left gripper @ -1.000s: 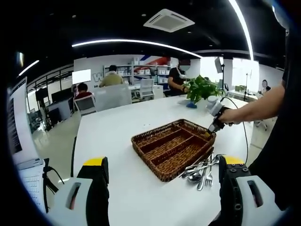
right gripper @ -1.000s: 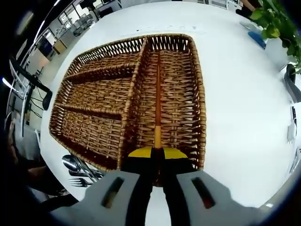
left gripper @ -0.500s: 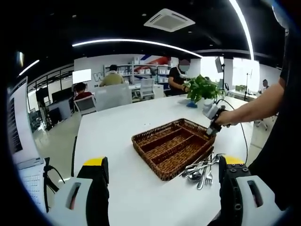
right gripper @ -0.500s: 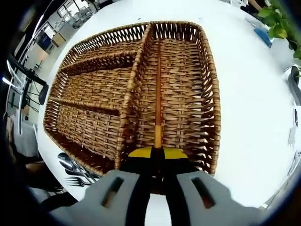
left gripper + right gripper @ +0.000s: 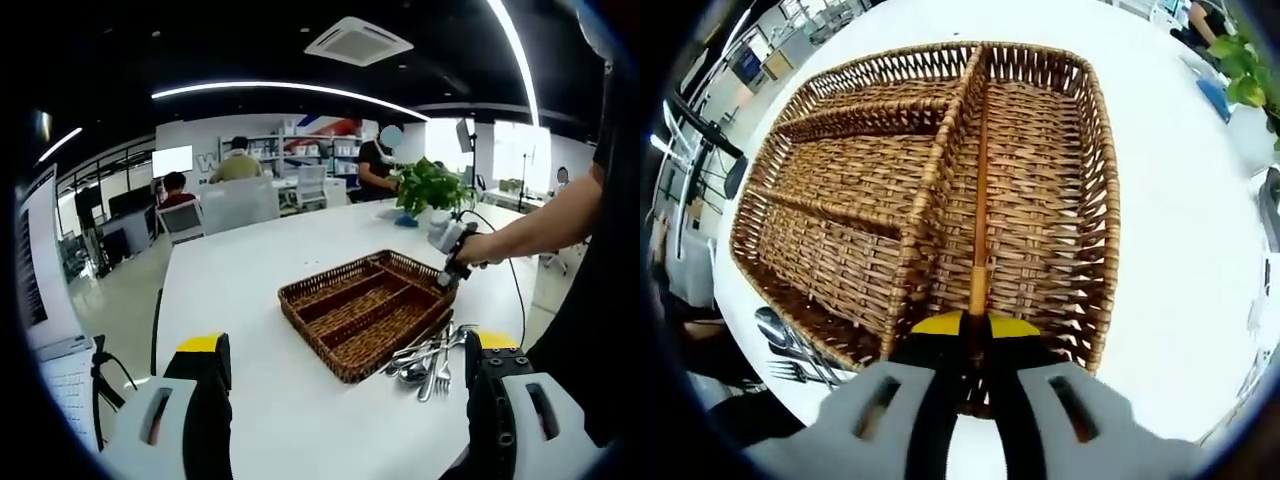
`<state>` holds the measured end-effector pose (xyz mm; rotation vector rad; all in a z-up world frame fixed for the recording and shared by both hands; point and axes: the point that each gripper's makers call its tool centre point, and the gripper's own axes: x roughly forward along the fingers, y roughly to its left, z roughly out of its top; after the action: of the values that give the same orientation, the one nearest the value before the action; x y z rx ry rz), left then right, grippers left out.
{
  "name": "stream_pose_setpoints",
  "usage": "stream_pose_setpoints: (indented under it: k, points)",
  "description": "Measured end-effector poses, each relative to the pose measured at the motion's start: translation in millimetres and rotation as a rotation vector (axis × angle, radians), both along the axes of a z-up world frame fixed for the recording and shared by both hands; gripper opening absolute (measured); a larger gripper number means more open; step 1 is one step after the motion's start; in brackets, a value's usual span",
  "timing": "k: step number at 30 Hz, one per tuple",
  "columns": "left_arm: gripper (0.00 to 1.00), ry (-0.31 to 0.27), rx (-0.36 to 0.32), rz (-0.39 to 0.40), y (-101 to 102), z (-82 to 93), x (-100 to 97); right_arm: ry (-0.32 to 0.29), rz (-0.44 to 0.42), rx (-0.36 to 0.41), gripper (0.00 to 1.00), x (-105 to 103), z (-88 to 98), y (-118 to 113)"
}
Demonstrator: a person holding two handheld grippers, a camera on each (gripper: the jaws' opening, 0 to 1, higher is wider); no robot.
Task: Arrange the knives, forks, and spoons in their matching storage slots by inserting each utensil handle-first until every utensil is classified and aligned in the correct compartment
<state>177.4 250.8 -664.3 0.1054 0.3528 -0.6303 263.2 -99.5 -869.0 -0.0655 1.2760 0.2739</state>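
One slim wooden-handled utensil (image 5: 979,215), pinched in the right gripper (image 5: 975,325), should slide straight down the brown wicker tray (image 5: 840,150)'s long slot, while the left gripper (image 5: 340,345) hangs wide.

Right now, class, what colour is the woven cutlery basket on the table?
Brown wicker basket, seen best in the right gripper view.

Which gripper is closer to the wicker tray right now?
Right. The right gripper hangs over the wicker tray, jaws shut on a wooden-handled utensil above its long compartment. The left gripper is held back from the tray's near corner, jaws open.
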Motion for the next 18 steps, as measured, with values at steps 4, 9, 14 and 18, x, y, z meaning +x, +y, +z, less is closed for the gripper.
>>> stream_pose_setpoints:
  k: [4, 9, 14, 18]
  points:
    - [1.00, -0.004, 0.002, -0.002, -0.2, 2.2, 0.8, -0.057, 0.037, -0.008, 0.18, 6.8, 6.4, -1.4]
    - [1.00, -0.008, 0.006, -0.008, -0.7, 2.8, 1.7, -0.225, 0.220, -0.069, 0.31, 28.2, 31.6, -3.0]
    - [1.00, -0.009, 0.009, -0.016, -2.7, 4.2, 1.5, -0.413, 0.311, -0.113, 0.62, 47.4, 66.0, -5.2]
    - [1.00, -0.013, 0.011, -0.024, -4.5, 5.8, 3.1, -0.501, 0.315, -0.093, 0.83, 53.9, 91.5, -7.3]
